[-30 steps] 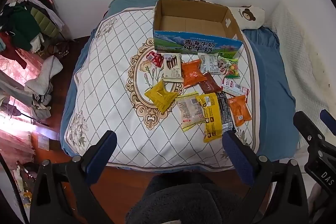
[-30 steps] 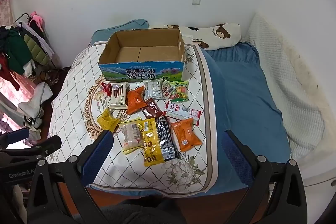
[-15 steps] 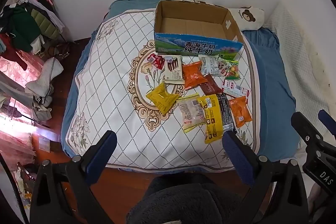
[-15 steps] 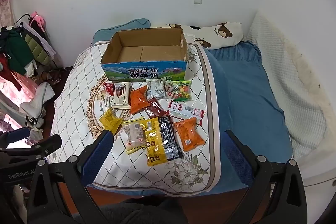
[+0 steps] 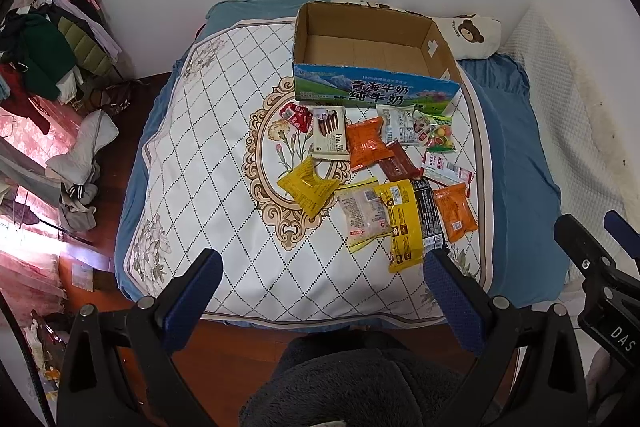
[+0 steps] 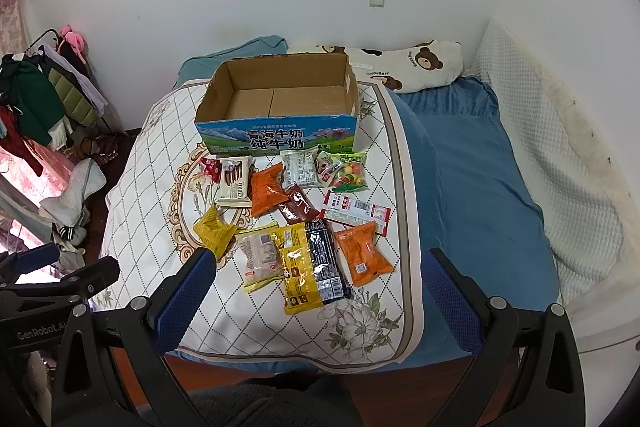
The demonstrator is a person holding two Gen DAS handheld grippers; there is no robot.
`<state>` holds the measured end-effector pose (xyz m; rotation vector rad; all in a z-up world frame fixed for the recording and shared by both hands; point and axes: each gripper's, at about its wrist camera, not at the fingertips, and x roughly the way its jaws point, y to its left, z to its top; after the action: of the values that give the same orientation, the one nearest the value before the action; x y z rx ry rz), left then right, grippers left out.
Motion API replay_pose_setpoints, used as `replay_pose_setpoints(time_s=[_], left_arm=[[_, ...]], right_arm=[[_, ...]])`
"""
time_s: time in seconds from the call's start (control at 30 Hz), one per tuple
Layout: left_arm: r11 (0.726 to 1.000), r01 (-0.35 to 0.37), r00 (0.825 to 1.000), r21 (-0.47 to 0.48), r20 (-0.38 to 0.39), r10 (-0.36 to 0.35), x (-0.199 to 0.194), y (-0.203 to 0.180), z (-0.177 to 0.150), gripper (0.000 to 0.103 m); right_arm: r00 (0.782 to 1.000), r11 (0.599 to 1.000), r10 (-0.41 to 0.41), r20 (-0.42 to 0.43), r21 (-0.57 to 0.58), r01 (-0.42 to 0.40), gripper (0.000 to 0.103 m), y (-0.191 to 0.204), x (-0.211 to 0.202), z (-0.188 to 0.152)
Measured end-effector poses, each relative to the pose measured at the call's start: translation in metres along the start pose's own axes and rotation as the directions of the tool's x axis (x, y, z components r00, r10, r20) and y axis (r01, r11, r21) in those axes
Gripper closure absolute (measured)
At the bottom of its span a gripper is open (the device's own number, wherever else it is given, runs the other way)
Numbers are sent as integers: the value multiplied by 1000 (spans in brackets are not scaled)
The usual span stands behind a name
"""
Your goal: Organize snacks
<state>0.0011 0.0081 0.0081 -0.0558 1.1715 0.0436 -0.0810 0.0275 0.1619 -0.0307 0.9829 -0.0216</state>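
An open, empty cardboard milk box (image 5: pixel 372 47) (image 6: pixel 280 95) stands at the far end of a quilted white mat (image 5: pixel 200 163) (image 6: pixel 140 167) on the bed. Several snack packets lie in front of it: a yellow packet (image 5: pixel 310 187) (image 6: pixel 214 229), an orange packet (image 5: pixel 366 143) (image 6: pixel 268 189), a long yellow pack (image 5: pixel 402 223) (image 6: pixel 300 271), a white wafer pack (image 5: pixel 330 137) (image 6: pixel 236 183). My left gripper (image 5: pixel 320 303) is open and empty, near the bed's front edge. My right gripper (image 6: pixel 316 303) is open and empty, likewise back from the snacks.
A bear-print pillow (image 6: pixel 408 63) (image 5: pixel 472 35) and blue bedding (image 6: pixel 472 187) lie right of the mat. A clothes rack (image 5: pixel 44 55) (image 6: pixel 36 99) and heaped clothes (image 5: pixel 80 163) stand left on the wooden floor. A dark fleece garment (image 5: pixel 352 383) fills the bottom of both views.
Both grippers have drifted slightly, so the box and snacks sit a little lower in the views. Both stay open and empty; no snack has moved.
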Motion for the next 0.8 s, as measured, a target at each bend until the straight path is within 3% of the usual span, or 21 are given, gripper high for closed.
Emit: replay_pose_setpoints(time_s=[0.8], left_arm=[[1000,-1,1000,1,8,1,-4,-1,-3,0]], right_arm=[[1000,1000,8,3,8,-8,0,4,-8,-3]])
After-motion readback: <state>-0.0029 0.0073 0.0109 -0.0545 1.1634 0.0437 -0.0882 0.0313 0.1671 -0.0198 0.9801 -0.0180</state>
